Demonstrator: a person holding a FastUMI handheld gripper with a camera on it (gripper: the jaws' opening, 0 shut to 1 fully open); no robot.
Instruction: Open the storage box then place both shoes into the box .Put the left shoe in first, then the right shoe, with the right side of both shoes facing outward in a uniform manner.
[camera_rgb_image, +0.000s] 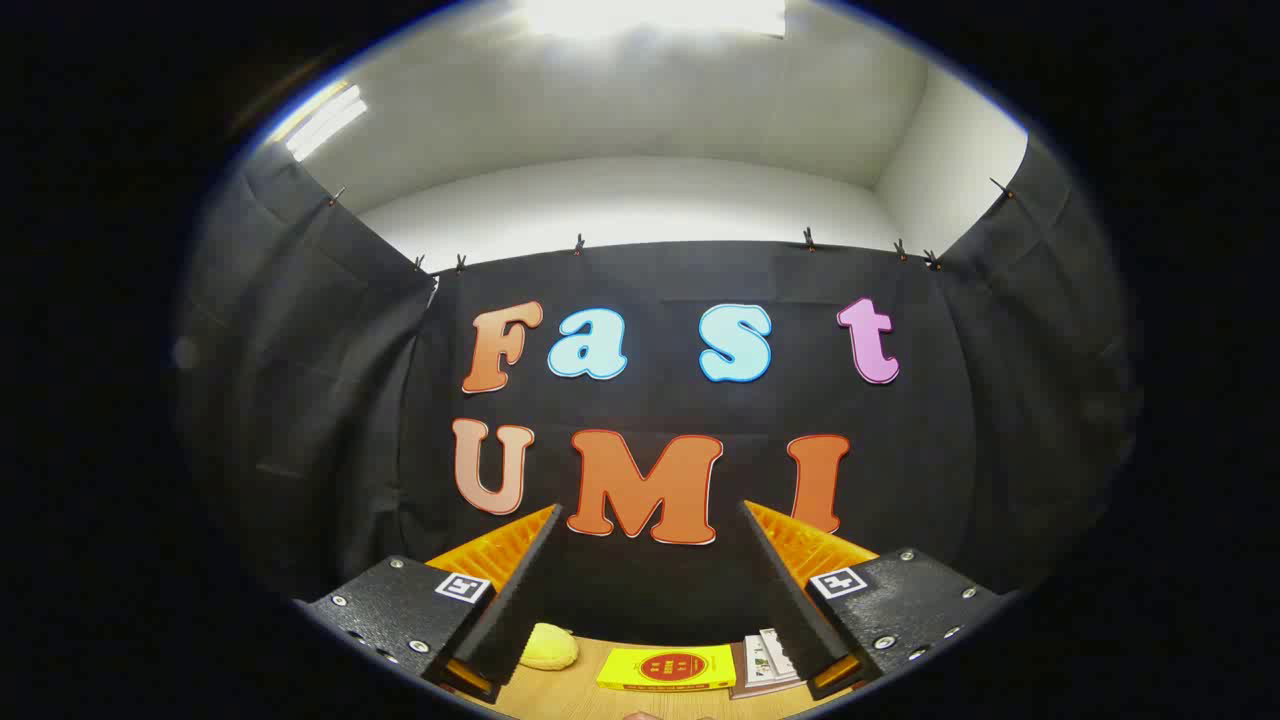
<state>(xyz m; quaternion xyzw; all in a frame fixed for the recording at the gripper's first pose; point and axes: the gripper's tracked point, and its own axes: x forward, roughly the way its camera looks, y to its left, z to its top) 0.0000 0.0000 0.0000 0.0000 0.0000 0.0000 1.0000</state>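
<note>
My gripper (650, 515) is held up high and level, facing the booth's black cloth wall. Its two fingers stand wide apart with nothing between them. Far below the fingers lies a strip of wooden table (580, 690). No shoe or storage box can be made out among the things on it.
On the table below the fingers lie a yellow soft lump (548, 647) by the left finger, a flat yellow box with a red round mark (668, 668) in the middle, and a small booklet (768, 660) by the right finger. White walls and bright ceiling lights are above the cloth.
</note>
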